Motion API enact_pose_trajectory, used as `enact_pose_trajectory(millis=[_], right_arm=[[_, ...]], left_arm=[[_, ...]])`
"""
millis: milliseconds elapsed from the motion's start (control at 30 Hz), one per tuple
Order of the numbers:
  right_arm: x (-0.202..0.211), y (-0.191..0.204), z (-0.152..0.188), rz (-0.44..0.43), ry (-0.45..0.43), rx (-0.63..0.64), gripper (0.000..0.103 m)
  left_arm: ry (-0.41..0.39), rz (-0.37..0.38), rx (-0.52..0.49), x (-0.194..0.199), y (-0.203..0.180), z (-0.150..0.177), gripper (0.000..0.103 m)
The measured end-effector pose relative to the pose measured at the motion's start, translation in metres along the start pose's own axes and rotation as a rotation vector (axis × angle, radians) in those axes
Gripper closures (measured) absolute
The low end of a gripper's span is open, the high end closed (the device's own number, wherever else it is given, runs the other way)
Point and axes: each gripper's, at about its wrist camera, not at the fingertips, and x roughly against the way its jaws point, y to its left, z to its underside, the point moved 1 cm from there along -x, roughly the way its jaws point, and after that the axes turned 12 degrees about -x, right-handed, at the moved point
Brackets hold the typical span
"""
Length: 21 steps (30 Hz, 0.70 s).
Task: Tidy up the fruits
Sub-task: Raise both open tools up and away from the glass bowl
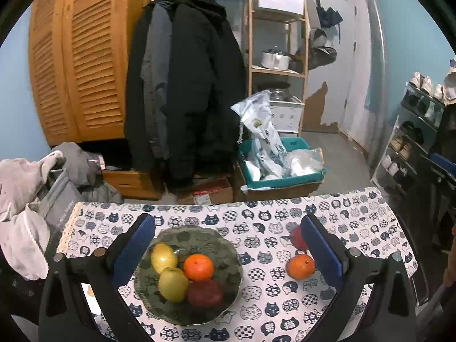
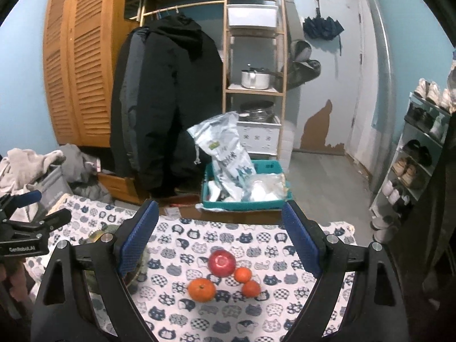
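Observation:
A greenish glass bowl (image 1: 228, 259) on the cat-print tablecloth (image 1: 356, 213) holds two yellow-green fruits (image 1: 164, 256), an orange (image 1: 198, 267) and a red apple (image 1: 204, 293). My left gripper (image 1: 227, 219) is open above the bowl, with nothing between its fingers. To the bowl's right lie a loose orange (image 1: 300, 266) and a red apple (image 1: 296, 239), half hidden by the right finger. In the right wrist view my right gripper (image 2: 219, 208) is open and empty above a red apple (image 2: 222, 260), a large orange (image 2: 201, 289) and two small oranges (image 2: 243, 274). The left gripper (image 2: 54, 205) shows at the left edge.
Past the table's far edge a teal crate (image 1: 285, 182) of plastic bags sits on cardboard boxes. Black coats (image 1: 185, 85) hang by a louvred wooden wardrobe (image 1: 79, 65). A clothes pile (image 1: 25, 199) lies at the left, a shoe rack (image 1: 413, 142) stands at the right.

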Motion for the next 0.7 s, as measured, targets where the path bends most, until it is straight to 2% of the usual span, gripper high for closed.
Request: enact_pose_trajectory(millis=[433, 700], right_arm=[[-0.006, -0.034, 0.006, 0.026, 0.037, -0.045, 0.016], [-0.031, -0.043, 0.02, 0.046, 0.118, -0.054, 0.016]], left_arm=[[0.044, 0.044, -0.05, -0.02, -0.034, -0.003, 0.0], [0.112, 0.045, -0.088, -0.049, -0.051, 0.004, 0.0]])
